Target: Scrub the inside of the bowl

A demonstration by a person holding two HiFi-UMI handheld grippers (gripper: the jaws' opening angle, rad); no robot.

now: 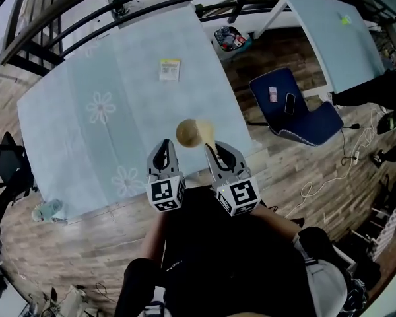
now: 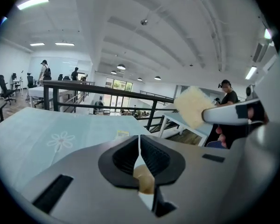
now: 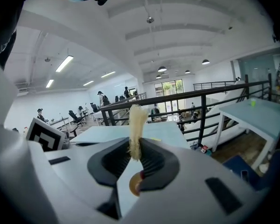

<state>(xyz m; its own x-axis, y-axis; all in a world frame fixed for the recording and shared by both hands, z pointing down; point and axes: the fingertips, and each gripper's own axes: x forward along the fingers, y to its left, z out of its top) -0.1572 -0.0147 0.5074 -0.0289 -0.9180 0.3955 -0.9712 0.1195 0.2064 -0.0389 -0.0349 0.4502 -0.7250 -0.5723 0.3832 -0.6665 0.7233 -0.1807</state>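
A tan bowl [image 1: 187,132] stands near the front edge of the light blue flowered table [image 1: 99,104]. My right gripper [image 1: 214,149] is shut on a cream sponge [image 1: 207,135], which hangs at the bowl's right rim. In the right gripper view the sponge [image 3: 136,124] stands up thin between the jaws and the bowl [image 3: 134,183] shows below them. My left gripper [image 1: 164,146] is just left of the bowl, apart from it, with its jaws shut on nothing. The bowl [image 2: 143,178] peeks out under the left gripper [image 2: 139,141], and the sponge [image 2: 192,106] shows at the right.
A yellow packet [image 1: 169,69] lies farther back on the table. A blue chair [image 1: 297,114] with a phone on it stands to the right, a basket [image 1: 232,39] and a second table [image 1: 330,32] beyond. A black railing [image 1: 152,5] runs behind.
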